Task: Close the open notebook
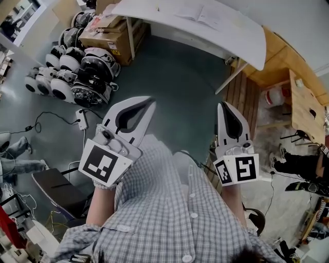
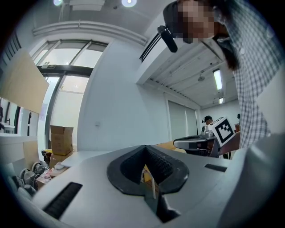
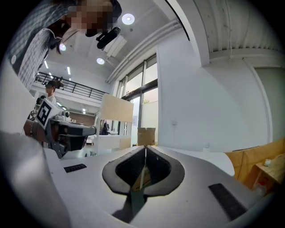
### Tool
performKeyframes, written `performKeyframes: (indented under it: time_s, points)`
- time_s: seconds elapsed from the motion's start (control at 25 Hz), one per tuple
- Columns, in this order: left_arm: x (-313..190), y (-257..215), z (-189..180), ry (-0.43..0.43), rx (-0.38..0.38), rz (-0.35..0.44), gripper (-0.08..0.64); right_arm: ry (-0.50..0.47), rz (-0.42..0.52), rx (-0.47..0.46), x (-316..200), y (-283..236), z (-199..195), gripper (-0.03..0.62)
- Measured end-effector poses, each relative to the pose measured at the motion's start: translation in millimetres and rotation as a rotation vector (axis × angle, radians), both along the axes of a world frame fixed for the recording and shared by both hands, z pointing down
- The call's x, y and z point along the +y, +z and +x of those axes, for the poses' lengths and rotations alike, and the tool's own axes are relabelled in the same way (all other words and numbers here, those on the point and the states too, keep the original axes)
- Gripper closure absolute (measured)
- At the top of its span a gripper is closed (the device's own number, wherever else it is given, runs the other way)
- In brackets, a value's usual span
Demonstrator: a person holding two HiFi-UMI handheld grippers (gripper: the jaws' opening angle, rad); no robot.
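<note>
The open notebook lies flat, pages up, on a white table at the far top of the head view. Both grippers are held level in front of the person's checked shirt, well short of that table. My left gripper has its jaws closed together with nothing between them; its tips meet in the left gripper view. My right gripper is likewise shut and empty, its jaws meeting in the right gripper view. Each gripper sees the other off to its side.
Several white and black helmet-like shells and cardboard boxes sit on the floor at the left. A wooden table and slatted bench stand at the right. A dark chair is at lower left.
</note>
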State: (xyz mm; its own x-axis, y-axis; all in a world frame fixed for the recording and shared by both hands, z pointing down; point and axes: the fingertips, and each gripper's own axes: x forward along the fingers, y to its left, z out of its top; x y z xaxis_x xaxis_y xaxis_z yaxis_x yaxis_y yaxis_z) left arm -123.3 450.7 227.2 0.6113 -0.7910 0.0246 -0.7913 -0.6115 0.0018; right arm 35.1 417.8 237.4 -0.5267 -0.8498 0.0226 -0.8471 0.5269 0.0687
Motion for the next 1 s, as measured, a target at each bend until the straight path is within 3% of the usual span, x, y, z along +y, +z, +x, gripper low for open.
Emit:
performKeyframes:
  time_s: [0.24,0.4,0.56,1.0]
  points:
    - [9.6,-5.4,-17.7,-0.014,0.029,0.052,0.552,-0.014,0.008,0.025,5.1,0.4,-17.4,0.571]
    - [14.4,0.7,-27.0,-0.028,0.031,0.021,0.552,-0.018,0.010,0.050,7.6,-0.2,-23.1,0.571]
    - [13.3,-2.4,-33.9,-0.037,0.051,0.044,0.552,-0.033,-0.003,0.065,4.8,4.9,-29.3,0.571]
    - [-0.7,8.9,-34.5,-0.064,0.018,0.003,0.552,-0.073,-0.001,0.068,-13.2,9.7,-38.0,0.571]
